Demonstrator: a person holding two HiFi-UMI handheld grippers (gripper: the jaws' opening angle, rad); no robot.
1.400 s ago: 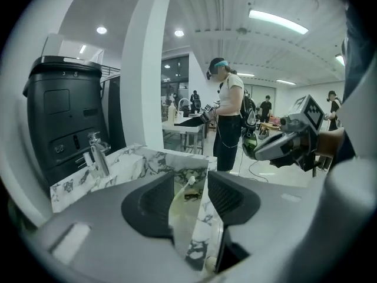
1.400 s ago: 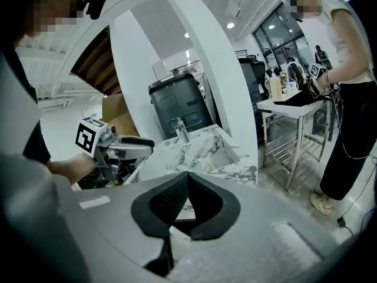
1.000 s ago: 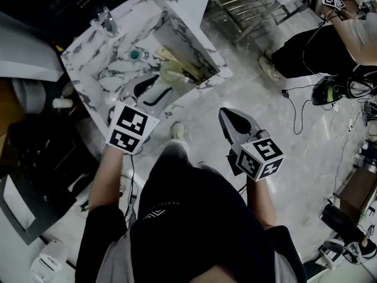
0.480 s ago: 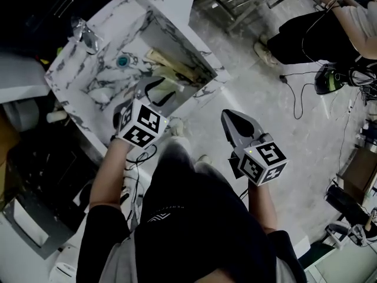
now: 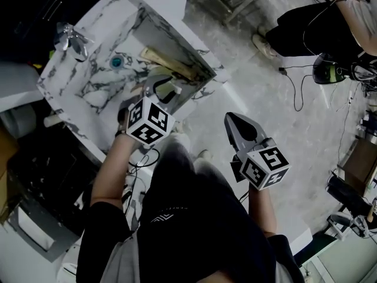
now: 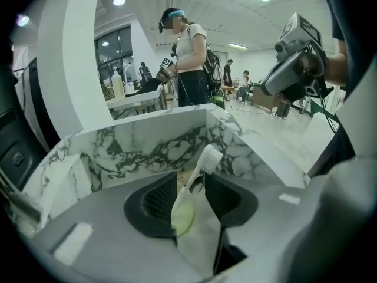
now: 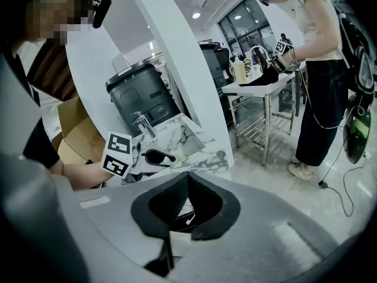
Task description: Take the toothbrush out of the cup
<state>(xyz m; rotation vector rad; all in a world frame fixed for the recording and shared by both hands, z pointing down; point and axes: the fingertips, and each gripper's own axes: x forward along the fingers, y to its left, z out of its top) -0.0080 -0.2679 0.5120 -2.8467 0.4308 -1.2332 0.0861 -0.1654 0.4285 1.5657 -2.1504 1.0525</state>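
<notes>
Each grey hand-held gripper [image 5: 162,88] bears a black-and-white marker cube [image 5: 150,120].

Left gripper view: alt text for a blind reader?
A white toothbrush stands in a pale green cup between the closing jaws of the left tool, pads not yet on it. Behind is a marble sink; a person stands farther back.

Left gripper [image 5: 165,89] jaws closing around toothbrush [image 6: 206,159]; right gripper [image 5: 230,119] jaws together.
</notes>
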